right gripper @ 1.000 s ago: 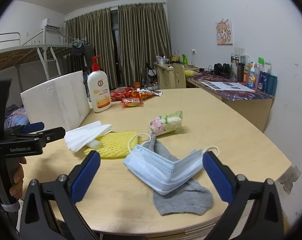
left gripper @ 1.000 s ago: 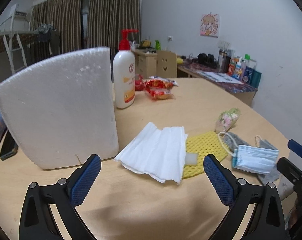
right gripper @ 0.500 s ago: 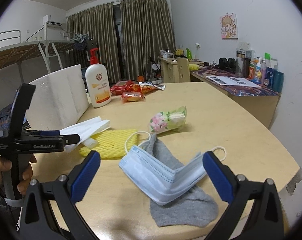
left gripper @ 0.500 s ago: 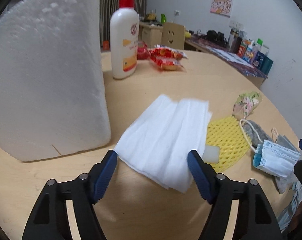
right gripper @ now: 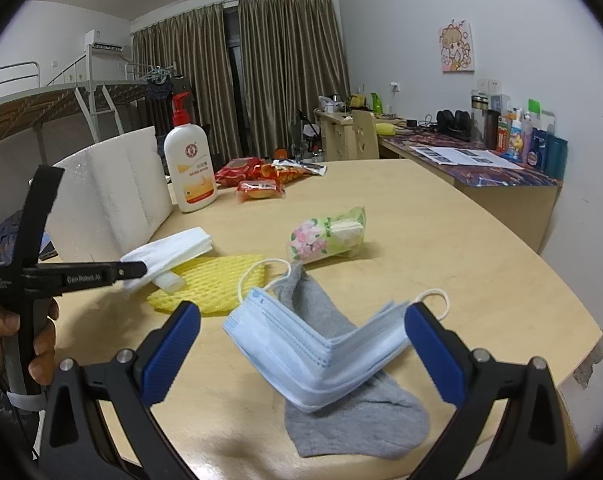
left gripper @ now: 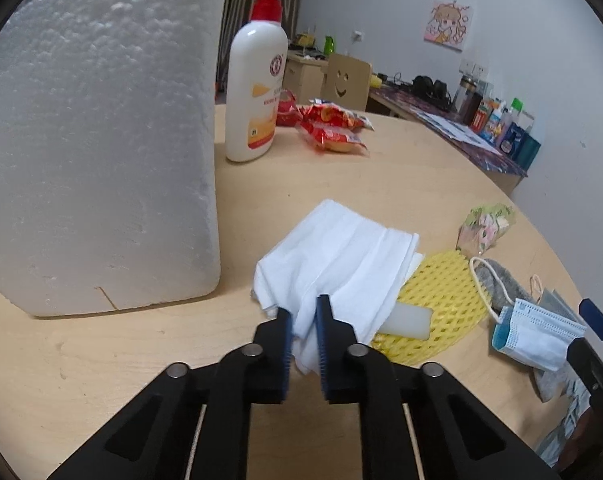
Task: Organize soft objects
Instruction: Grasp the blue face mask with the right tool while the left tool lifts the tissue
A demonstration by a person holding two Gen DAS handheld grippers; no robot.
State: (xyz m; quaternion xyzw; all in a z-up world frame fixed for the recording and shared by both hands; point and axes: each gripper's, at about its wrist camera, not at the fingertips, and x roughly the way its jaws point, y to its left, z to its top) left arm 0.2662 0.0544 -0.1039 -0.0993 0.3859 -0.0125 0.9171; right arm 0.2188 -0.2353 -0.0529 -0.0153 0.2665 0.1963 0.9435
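Item: white folded cloth [left gripper: 341, 256], lying on the counter [left gripper: 101, 360] at the centre of our left view, its far edge toward 12 o'clock and its near corner now pinched in our left claw [left gripper: 303, 332]. A second ago that claw stood spread wide and short of the cloth; it has since come down over the near edge and pressed together on the fabric, which bunches between the blue pads. The cloth partly overlaps a yellow foam net [left gripper: 441, 300] at 3 o'clock, with a small white block [left gripper: 407, 320] tucked under its edge. A white foam slab [left gripper: 97, 140] stands at 9 o'clock, a lotion bottle [left gripper: 257, 92] at 12. Our right claw [right gripper: 301, 356] hangs spread and empty over a blue face mask [right gripper: 313, 356] resting on a grey sock [right gripper: 361, 420]. We judge the grasp made and the cloth ready to lift; the block may drag along.
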